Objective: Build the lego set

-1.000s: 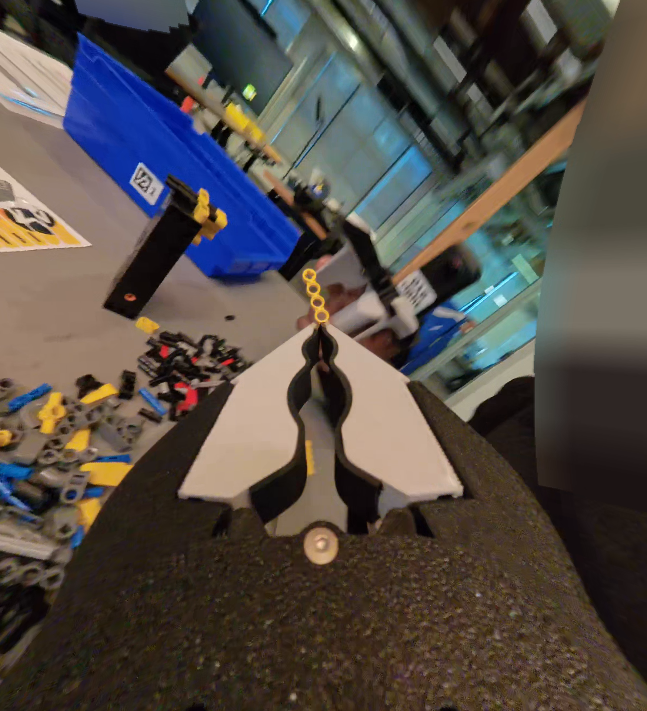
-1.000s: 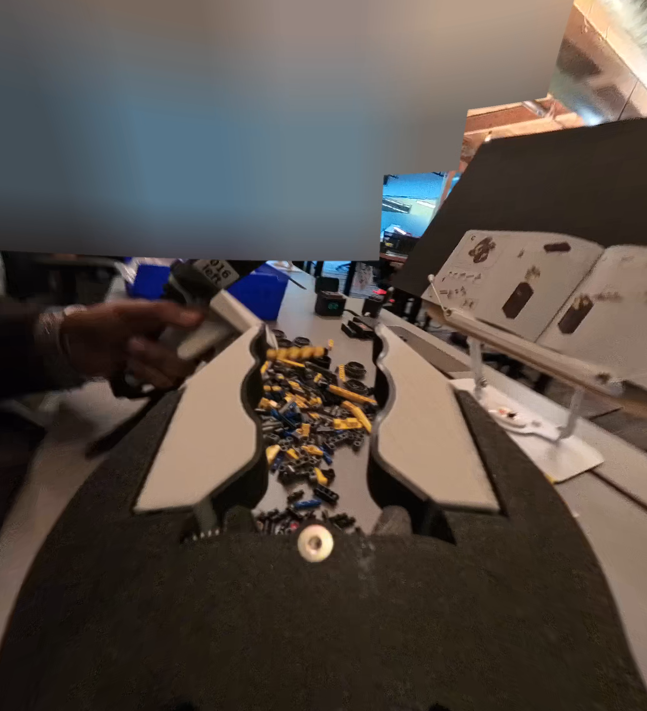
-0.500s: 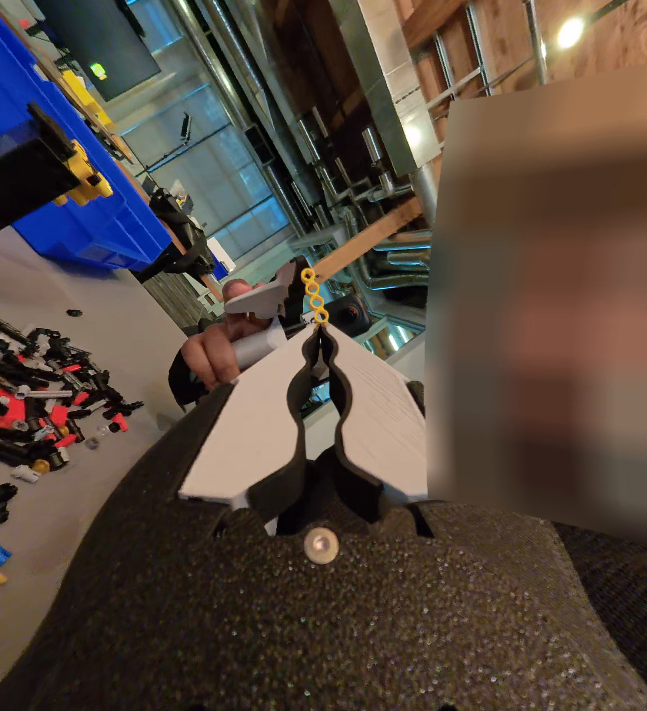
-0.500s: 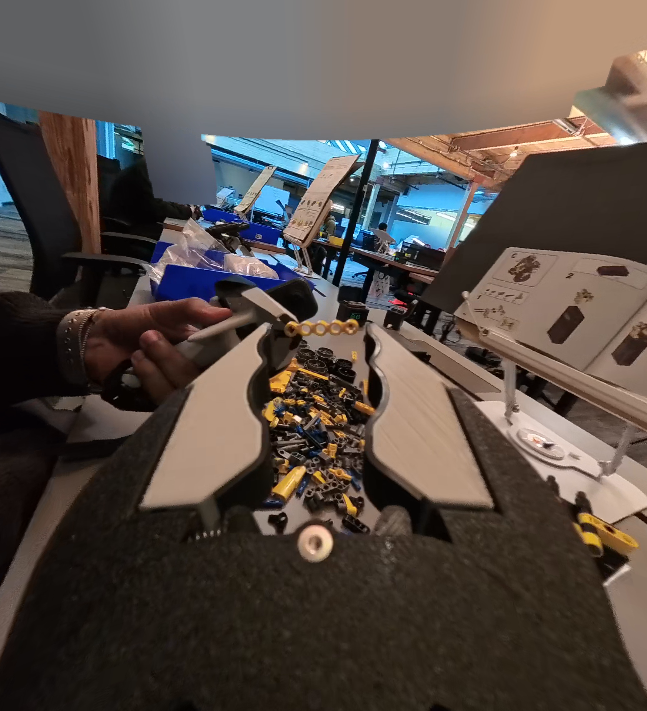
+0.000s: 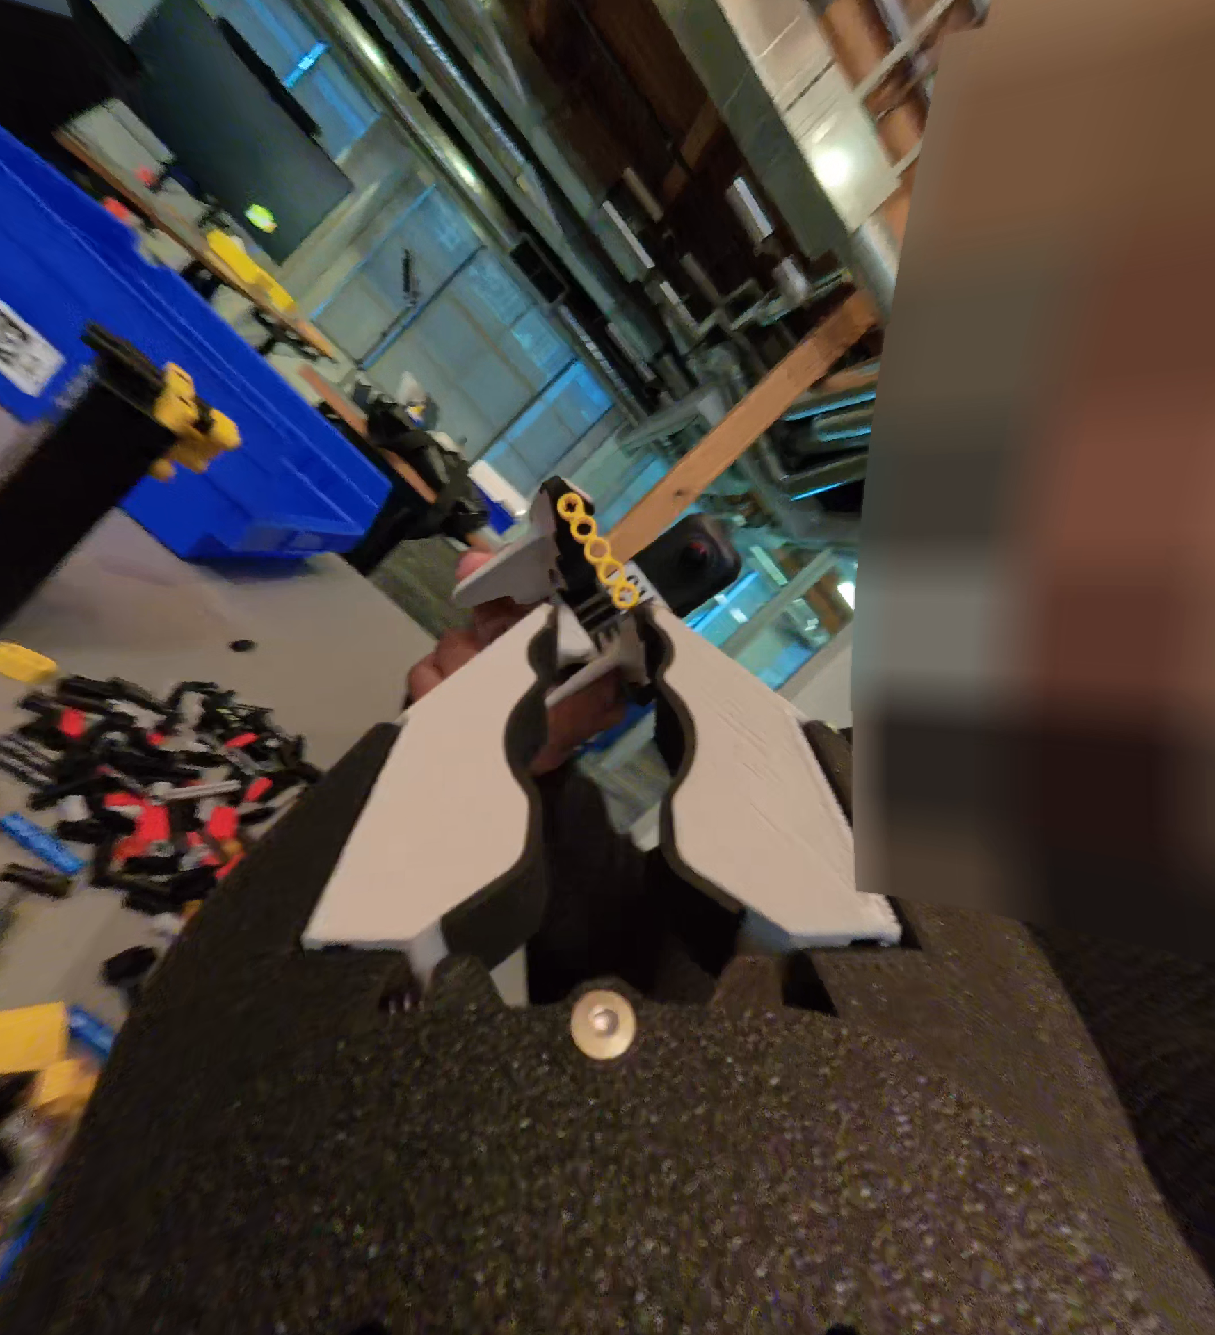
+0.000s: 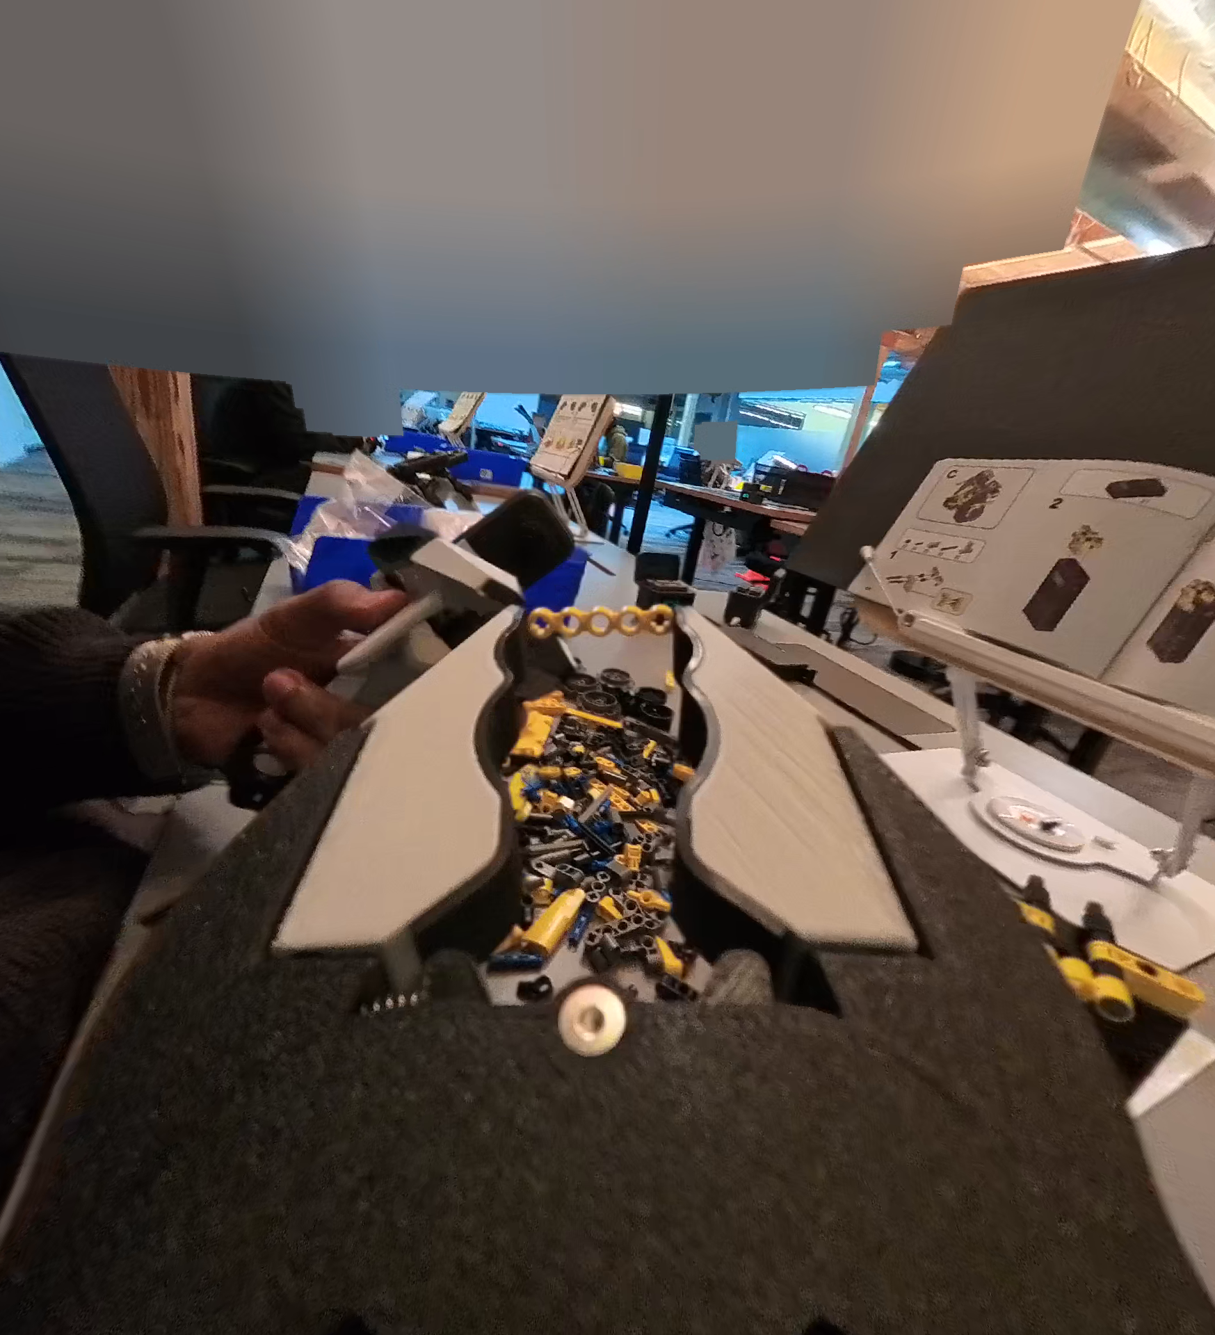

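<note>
A yellow five-hole beam (image 6: pixel 598 621) spans end to end between the tips of my right gripper (image 6: pixel 601 637), which is shut on it above the table. My left gripper (image 5: pixel 603 632) is slightly open, its tips just below the beam's lower end (image 5: pixel 624 592) and no longer clamping it. In the right wrist view the left gripper (image 6: pixel 510 599) sits at the beam's left end, held by a hand (image 6: pixel 265 672). In the left wrist view one grey finger (image 5: pixel 510 571) of the right gripper shows behind the beam.
A pile of small parts (image 6: pixel 590 795) lies under the right gripper and also shows in the left wrist view (image 5: pixel 149 795). A tall black block with a yellow piece (image 5: pixel 48 491) stands before a blue bin (image 5: pixel 156 376). A booklet on a stand (image 6: pixel 1067 563) and a yellow-black assembly (image 6: pixel 1110 968) are at the right.
My left gripper held the beam pinched at its tips; its jaws have now opened. My right gripper has come onto the beam and closed on its two ends.
</note>
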The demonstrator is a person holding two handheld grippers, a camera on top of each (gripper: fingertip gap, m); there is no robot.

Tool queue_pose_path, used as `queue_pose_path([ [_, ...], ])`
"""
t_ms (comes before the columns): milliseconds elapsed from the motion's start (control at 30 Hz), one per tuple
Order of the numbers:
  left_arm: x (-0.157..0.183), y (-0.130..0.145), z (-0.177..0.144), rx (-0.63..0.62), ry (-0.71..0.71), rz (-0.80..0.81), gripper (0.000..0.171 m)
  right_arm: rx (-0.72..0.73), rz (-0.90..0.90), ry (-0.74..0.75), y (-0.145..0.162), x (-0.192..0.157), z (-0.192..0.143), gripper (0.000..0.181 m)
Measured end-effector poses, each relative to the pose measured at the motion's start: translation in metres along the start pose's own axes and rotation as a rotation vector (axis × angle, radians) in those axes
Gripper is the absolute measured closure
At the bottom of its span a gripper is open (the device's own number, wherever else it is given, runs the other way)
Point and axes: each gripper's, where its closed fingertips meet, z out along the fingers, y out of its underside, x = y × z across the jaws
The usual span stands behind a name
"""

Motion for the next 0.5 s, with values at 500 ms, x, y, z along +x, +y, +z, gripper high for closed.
queue_pose_path([
  [500,-0.004,0.012,-0.018,-0.289,-0.416,0.873,0.143,-0.054,0.861,-0.456,0.017,-0.020,-0.001,0.143],
])
